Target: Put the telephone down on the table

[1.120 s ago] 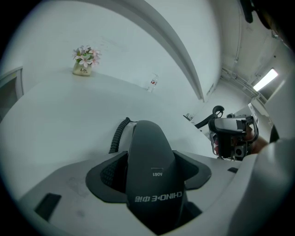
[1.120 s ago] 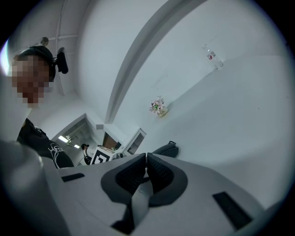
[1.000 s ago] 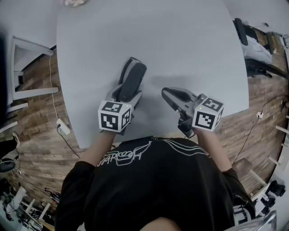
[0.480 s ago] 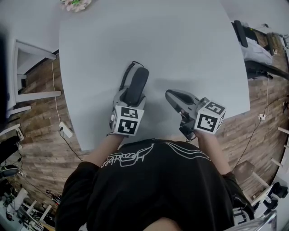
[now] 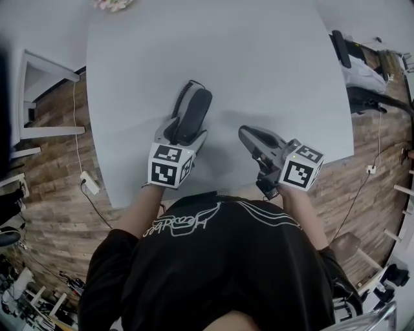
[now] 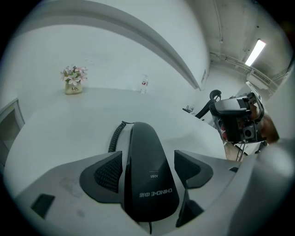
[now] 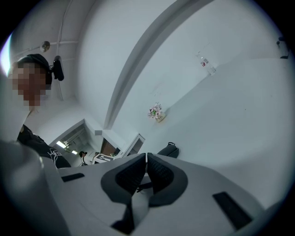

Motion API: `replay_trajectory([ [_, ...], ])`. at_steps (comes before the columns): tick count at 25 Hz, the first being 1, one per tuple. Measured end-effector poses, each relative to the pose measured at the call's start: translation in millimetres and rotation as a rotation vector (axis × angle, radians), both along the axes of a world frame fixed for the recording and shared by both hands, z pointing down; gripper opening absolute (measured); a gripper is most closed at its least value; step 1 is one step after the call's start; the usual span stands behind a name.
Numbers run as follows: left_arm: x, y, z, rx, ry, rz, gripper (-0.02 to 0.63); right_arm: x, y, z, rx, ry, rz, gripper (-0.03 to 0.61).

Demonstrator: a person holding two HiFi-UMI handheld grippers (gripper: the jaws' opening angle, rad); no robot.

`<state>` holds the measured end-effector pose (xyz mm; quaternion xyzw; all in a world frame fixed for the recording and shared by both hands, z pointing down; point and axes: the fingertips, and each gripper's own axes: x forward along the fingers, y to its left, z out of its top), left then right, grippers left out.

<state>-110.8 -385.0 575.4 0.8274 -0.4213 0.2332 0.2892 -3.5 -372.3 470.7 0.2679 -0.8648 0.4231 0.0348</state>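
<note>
The black telephone handset [image 5: 194, 113] lies lengthwise on the grey table [image 5: 272, 64], its coiled cord [image 5: 180, 97] at the far end. My left gripper [image 5: 185, 134] straddles the handset's near end. In the left gripper view the handset [image 6: 145, 175] sits between the jaws, which are opening; the right pad [image 6: 191, 168] stands clear of it and the left pad [image 6: 108, 173] lies right beside it. To the right, my right gripper [image 5: 244, 134] rests over the table with its jaws shut and nothing between them [image 7: 146, 161].
A small pot of flowers [image 5: 111, 4] stands at the table's far edge, and a little bottle [image 6: 144, 84] stands farther along. The table's near edge runs just in front of the person. A chair [image 5: 35, 103] stands on the left, with cables on the wooden floor.
My left gripper has shifted slightly left and back along the handset. The handset stays in about the same place on the table. My right gripper has hardly moved.
</note>
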Motion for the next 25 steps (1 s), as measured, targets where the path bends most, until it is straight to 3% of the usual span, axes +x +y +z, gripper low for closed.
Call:
replay_trajectory([
  [7,-21.3,18.0,-41.5,0.038,0.107,-0.102,0.328,1.2,32.2,-18.0,0.112,0.064,-0.068,0.040],
  [11,-22.6,42.6,-76.6,0.085,0.152,-0.124,0.327,7.2,54.7,-25.1,0.121,0.057,-0.059,0.040],
  [14,-13.7,73.5,-110.0,0.110,0.244,-0.125,0.317,11.1,79.7,-33.3,0.148,0.087,-0.074,0.040],
  [19,12.1,141.3,-172.7,0.166,0.489,-0.120,0.190,15.6,136.3,-70.9,0.233,0.067,-0.111,0.040],
  [22,25.9,180.8,-201.7,0.230,0.531,-0.081,0.091,14.4,172.2,-93.9,0.288,0.047,-0.146,0.040],
  [25,39.8,226.7,-221.4,0.280,0.527,-0.031,0.059,12.4,216.1,-110.5,0.314,0.025,-0.194,0.040],
])
